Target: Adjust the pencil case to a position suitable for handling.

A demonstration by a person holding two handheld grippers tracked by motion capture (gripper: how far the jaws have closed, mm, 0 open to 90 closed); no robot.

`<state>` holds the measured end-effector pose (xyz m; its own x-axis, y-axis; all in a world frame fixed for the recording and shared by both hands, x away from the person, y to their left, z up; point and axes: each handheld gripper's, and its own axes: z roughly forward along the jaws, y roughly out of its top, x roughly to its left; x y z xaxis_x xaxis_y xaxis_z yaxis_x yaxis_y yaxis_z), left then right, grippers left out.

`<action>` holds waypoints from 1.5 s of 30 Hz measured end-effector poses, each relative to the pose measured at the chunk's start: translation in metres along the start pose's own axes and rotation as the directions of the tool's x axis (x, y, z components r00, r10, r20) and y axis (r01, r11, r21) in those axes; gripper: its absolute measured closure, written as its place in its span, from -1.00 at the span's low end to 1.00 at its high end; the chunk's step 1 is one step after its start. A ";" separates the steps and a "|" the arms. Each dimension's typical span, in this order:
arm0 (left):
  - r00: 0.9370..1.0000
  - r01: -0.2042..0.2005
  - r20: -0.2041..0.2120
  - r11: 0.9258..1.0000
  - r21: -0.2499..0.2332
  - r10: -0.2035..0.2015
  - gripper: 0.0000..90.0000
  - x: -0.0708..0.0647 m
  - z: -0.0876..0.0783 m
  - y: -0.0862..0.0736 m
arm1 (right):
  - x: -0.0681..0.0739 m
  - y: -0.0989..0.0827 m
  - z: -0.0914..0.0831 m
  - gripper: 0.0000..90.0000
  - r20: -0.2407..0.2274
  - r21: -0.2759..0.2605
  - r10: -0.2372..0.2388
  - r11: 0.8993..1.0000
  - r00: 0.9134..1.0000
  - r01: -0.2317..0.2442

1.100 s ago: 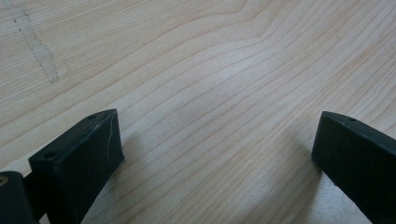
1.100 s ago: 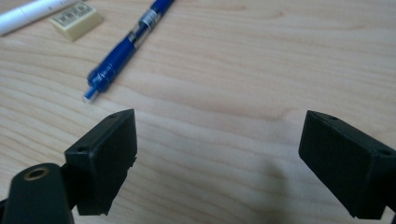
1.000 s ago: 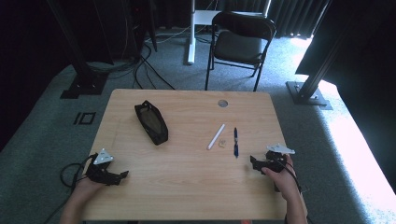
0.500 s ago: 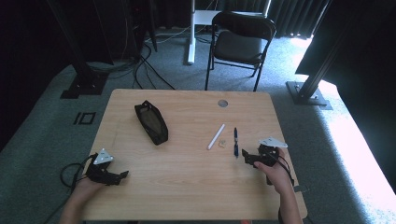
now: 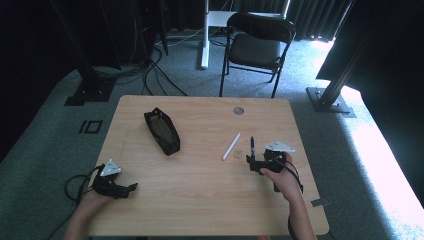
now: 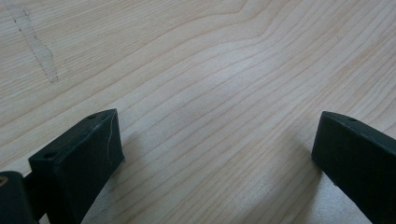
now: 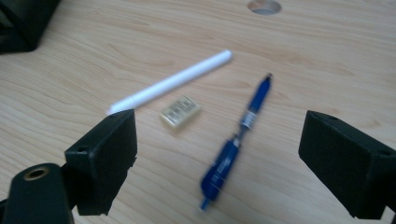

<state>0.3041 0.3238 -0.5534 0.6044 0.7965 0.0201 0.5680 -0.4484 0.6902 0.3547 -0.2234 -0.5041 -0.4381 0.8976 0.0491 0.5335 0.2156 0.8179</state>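
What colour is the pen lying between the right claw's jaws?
Blue, with a silvery band mid-barrel: the pen shows best in the right gripper view.

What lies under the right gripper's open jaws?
Between the right gripper's open jaws a blue pen lies on the wooden table, with a small eraser and white pen beside it. Nothing is covered.

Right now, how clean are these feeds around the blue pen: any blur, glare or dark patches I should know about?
Right gripper view: the blue pen and white pen are softly smeared, the right claw jaws sharper. High view: sunlight blows out the floor at right, the background is near black, the table evenly lit. Left gripper view: crisp wood grain, soft shadows under the left claw.
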 end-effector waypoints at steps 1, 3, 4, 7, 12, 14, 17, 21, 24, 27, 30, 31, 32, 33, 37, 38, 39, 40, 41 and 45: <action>1.000 0.000 0.000 1.000 0.000 0.000 -0.95 0.000 0.000 0.000 | 0.003 0.002 0.001 -0.75 -0.005 -0.001 -0.003 1.000 1.000 0.003; 1.000 0.000 0.000 1.000 0.000 0.000 -0.95 0.000 0.000 0.000 | 0.007 0.005 0.004 -0.75 -0.018 0.001 -0.011 1.000 1.000 0.011; 1.000 0.000 0.000 1.000 0.000 0.000 -0.95 0.000 0.000 0.000 | 0.010 0.007 0.005 -0.75 -0.025 -0.002 -0.010 1.000 1.000 0.010; 1.000 0.000 0.000 1.000 0.000 0.000 -0.95 0.000 0.000 0.000 | 0.018 0.012 0.008 -0.75 -0.040 -0.009 -0.019 1.000 0.999 0.018; 1.000 0.000 0.000 1.000 0.000 0.000 -0.95 0.000 0.000 0.000 | 0.036 0.021 0.017 -0.75 -0.070 -0.020 -0.046 0.999 0.996 0.044; 1.000 0.000 0.000 1.000 0.000 0.000 -0.95 0.000 0.000 0.000 | 0.043 0.024 0.020 -0.75 -0.085 -0.022 -0.059 0.998 0.995 0.058; 1.000 0.000 0.000 1.000 0.000 0.000 -0.95 0.000 0.000 0.000 | 0.053 0.028 0.026 -0.75 -0.108 -0.024 -0.068 0.998 0.992 0.065; 1.000 0.000 0.000 1.000 0.000 0.000 -0.95 0.000 0.000 0.000 | 0.066 0.033 0.032 -0.75 -0.128 -0.028 -0.085 0.996 0.988 0.082; 1.000 0.000 0.000 1.000 0.000 0.000 -0.95 0.000 0.000 0.000 | 0.075 0.036 0.037 -0.75 -0.143 -0.029 -0.098 0.995 0.985 0.095; 1.000 0.000 0.000 1.000 0.000 0.000 -0.95 0.000 0.000 0.000 | 0.084 0.038 0.043 -0.75 -0.162 -0.029 -0.104 0.995 0.981 0.100; 1.000 0.000 0.001 1.000 -0.001 0.000 -0.95 0.000 0.000 0.000 | 0.093 0.040 0.048 -0.75 -0.175 -0.029 -0.112 0.994 0.978 0.109; 1.000 0.000 0.000 1.000 0.000 0.000 -0.95 0.000 0.000 0.000 | 0.097 0.040 0.050 -0.75 -0.184 -0.031 -0.113 0.994 0.976 0.109; 1.000 0.000 0.000 1.000 0.000 0.000 -0.95 0.000 0.000 0.000 | 0.100 0.041 0.051 -0.75 -0.190 -0.034 -0.117 0.993 0.975 0.112; 1.000 0.000 0.000 1.000 0.000 0.000 -0.95 0.000 0.000 0.000 | 0.103 0.042 0.053 -0.75 -0.198 -0.035 -0.116 0.993 0.973 0.111; 1.000 0.000 0.000 1.000 0.000 0.000 -0.95 0.000 0.000 0.000 | 0.118 0.045 0.059 -0.75 -0.227 -0.043 -0.128 0.992 0.965 0.121; 1.000 0.000 0.000 1.000 0.000 0.000 -0.95 0.000 0.000 0.000 | 0.118 0.045 0.059 -0.75 -0.227 -0.043 -0.128 0.992 0.965 0.121; 1.000 0.000 0.000 1.000 0.000 0.000 -0.95 0.000 0.000 0.000 | 0.121 0.046 0.060 -0.75 -0.232 -0.045 -0.131 0.991 0.964 0.124; 1.000 0.000 0.001 1.000 -0.001 0.000 -0.95 0.000 0.000 0.000 | 0.128 0.047 0.063 -0.75 -0.247 -0.049 -0.130 0.991 0.960 0.122; 1.000 0.000 0.000 1.000 0.000 0.000 -0.95 0.000 0.000 0.000 | 0.132 0.048 0.065 -0.75 -0.261 -0.052 -0.131 0.991 0.956 0.122; 1.000 0.000 0.001 1.000 -0.001 0.000 -0.95 0.000 0.000 0.000 | 0.142 0.051 0.070 -0.75 -0.278 -0.064 -0.131 0.991 0.952 0.118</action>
<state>0.3041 0.3238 -0.5534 0.6048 0.7962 0.0192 0.5678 -0.4479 0.6906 0.3700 -0.0578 -0.4951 -0.6879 0.7190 0.0989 0.4309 0.2950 0.8528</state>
